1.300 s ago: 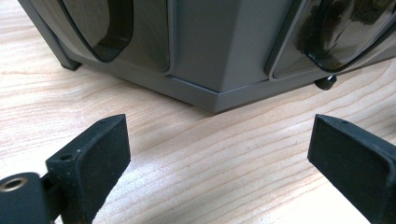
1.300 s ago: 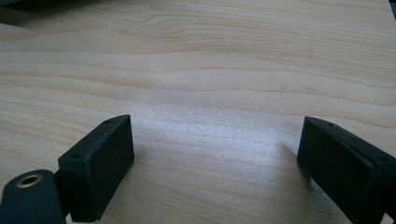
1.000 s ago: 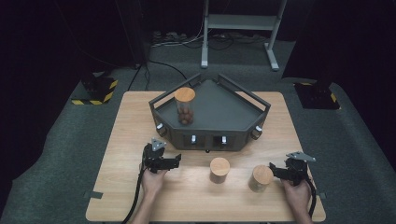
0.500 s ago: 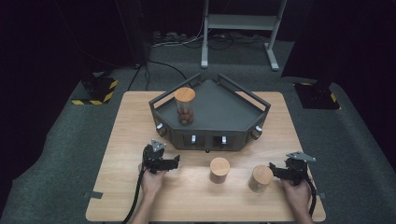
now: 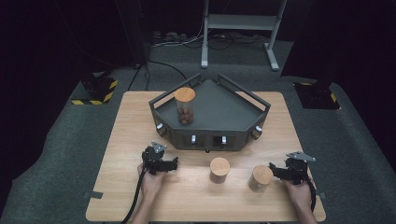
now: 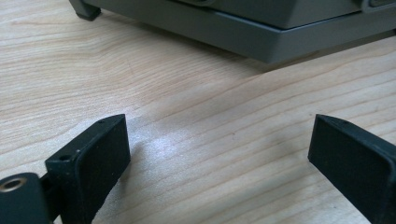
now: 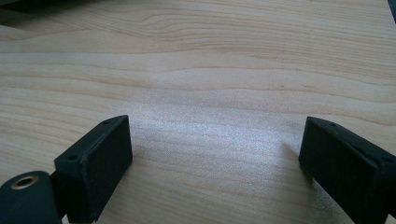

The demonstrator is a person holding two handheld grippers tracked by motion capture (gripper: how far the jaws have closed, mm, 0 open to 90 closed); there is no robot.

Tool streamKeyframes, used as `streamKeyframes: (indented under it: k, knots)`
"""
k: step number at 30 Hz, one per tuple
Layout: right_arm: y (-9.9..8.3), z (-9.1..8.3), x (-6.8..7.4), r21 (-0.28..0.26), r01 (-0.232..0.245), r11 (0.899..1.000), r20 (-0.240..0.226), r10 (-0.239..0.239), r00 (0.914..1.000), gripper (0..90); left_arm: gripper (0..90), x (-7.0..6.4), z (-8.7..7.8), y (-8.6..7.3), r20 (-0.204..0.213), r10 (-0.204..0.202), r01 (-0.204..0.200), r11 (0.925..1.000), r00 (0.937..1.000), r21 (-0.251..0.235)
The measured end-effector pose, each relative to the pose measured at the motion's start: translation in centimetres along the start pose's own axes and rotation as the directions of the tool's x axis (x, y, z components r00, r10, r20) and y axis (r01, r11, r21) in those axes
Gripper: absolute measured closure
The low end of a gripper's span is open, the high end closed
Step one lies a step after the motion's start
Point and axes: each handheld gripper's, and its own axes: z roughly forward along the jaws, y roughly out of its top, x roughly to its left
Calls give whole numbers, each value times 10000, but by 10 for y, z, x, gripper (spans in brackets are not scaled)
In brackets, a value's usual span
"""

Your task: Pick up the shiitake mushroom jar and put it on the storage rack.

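Both of your grippers rest with jaws spread and empty. The nearest jar (image 5: 260,178) stands upright on the table (image 5: 130,126), just left of your right gripper (image 5: 275,171); your left gripper (image 5: 173,163) is farther off.

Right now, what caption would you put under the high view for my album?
Two open hand-held grippers rest on a pale wooden table beside two wood-lidded jars.
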Motion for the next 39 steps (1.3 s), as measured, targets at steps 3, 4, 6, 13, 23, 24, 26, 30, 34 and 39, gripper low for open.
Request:
streamKeyframes:
  k: [3,4,6,13,23,24,26,30,34,39]
  knots:
    - [0,0,0,36,17,10000,-53,-17,10000,69,55,0,0,0,-194,159,-158,9999,9997,53]
    - [0,0,0,43,22,10000,-67,-21,10000,65,55,1,0,0,-204,144,-142,9999,9997,95]
    - [0,0,0,54,32,10000,-65,-32,10000,63,51,1,0,0,-201,131,-129,9999,9997,112]
    - [0,0,1,69,1,10000,-12,-1,10000,54,39,2,1,0,-97,153,-152,9998,9998,130]
    - [6,-14,-4,-394,-268,9989,-334,255,9991,62,35,2,1,0,-105,126,-125,9998,9999,149]
    - [7,-15,-4,-425,-278,9987,-333,263,9991,59,35,2,1,0,-109,123,-121,9998,9999,149]
    - [10,-19,-6,-591,-347,9976,-350,327,9989,56,34,2,1,0,-122,124,-122,9998,9998,151]
    - [16,-27,-7,-1091,-677,9917,-549,620,9966,52,33,2,1,0,-126,123,-121,9998,9998,153]
    - [22,-34,-8,-1516,-1004,9833,-887,876,9922,46,33,2,1,0,-129,120,-118,9998,9998,153]
    - [32,-43,-2,-2068,-1210,9709,-1391,932,9859,46,30,2,1,0,-132,112,-110,9998,9998,172]
